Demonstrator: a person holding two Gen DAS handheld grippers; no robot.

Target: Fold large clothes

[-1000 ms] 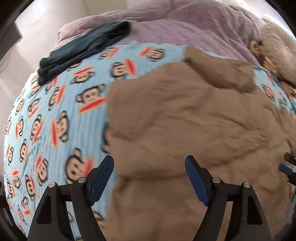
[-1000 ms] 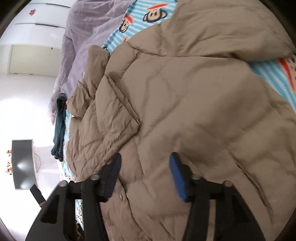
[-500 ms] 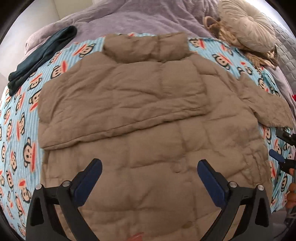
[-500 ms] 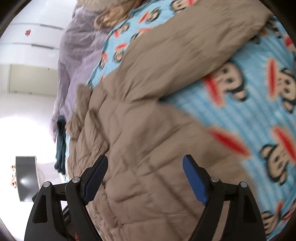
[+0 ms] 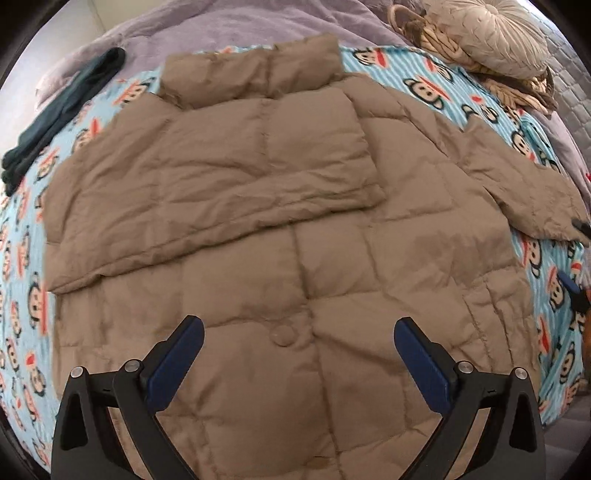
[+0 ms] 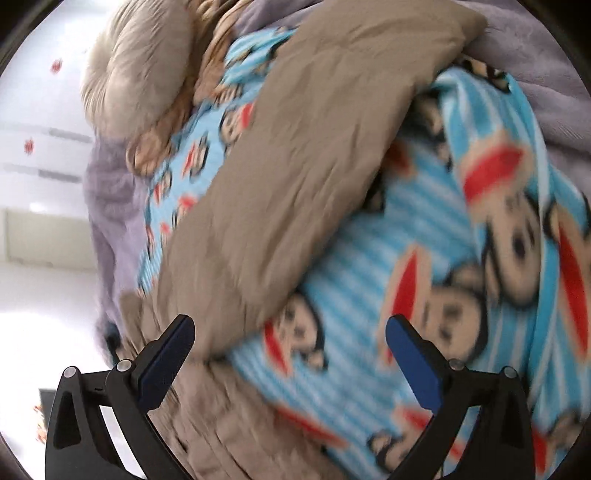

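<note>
Folding the tan puffer jacket [image 5: 280,236], which is lying flat on the monkey-print blanket [image 5: 436,85] with one sleeve [image 5: 207,192] already crossed over, I am reaching my right gripper [image 6: 291,336], jaws just spreading wide and empty, toward the outstretched sleeve [image 6: 310,155]; my left gripper [image 5: 299,336] is hovering spread above the hem.

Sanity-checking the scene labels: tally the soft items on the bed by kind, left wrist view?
Tan puffer jacket: 1
Monkey-print blue blanket: 1
Lavender bedspread: 1
Dark teal folded garment: 1
Round beige pleated cushion: 1
Total: 5
</note>
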